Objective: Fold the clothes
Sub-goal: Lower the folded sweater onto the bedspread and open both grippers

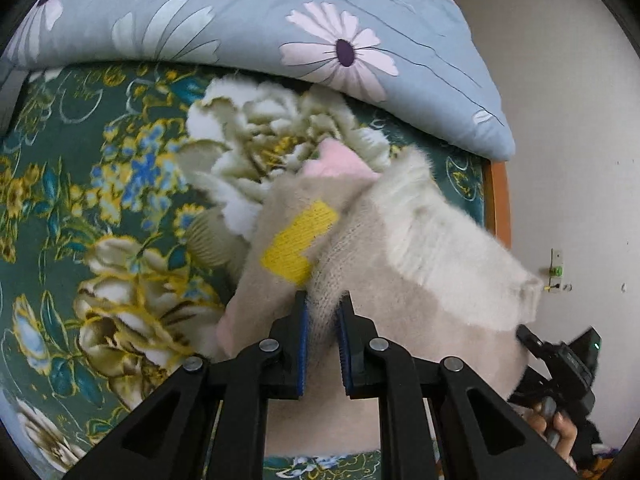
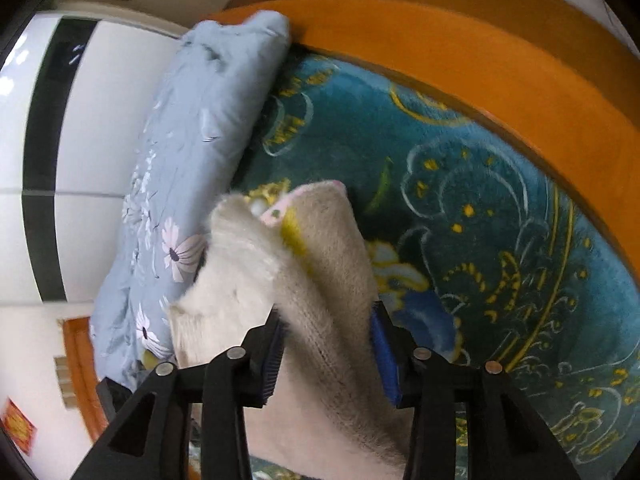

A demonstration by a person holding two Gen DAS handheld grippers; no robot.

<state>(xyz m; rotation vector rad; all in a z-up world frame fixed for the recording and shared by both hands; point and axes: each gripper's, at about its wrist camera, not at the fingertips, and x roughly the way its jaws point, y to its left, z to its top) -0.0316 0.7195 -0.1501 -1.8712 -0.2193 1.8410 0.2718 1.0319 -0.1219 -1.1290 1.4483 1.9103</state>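
Observation:
A fuzzy cream sweater [image 1: 400, 248] with a yellow patch [image 1: 300, 240] and pink trim is held up over the green floral bedspread [image 1: 80, 184]. My left gripper [image 1: 324, 300] is shut on a bunched fold of the sweater. In the right wrist view the sweater [image 2: 320, 280] hangs between the jaws of my right gripper [image 2: 326, 316], which stand wider apart with the knit passing through them. The right gripper also shows in the left wrist view [image 1: 560, 356], at the sweater's right edge.
A blue-grey flowered quilt [image 1: 280, 20] lies rolled along the back of the bed. An orange wooden bed frame [image 2: 500, 64] borders the bedspread [image 2: 500, 220]. A white wall [image 1: 568, 120] lies to the right and a white wardrobe [image 2: 100, 128] beyond the quilt.

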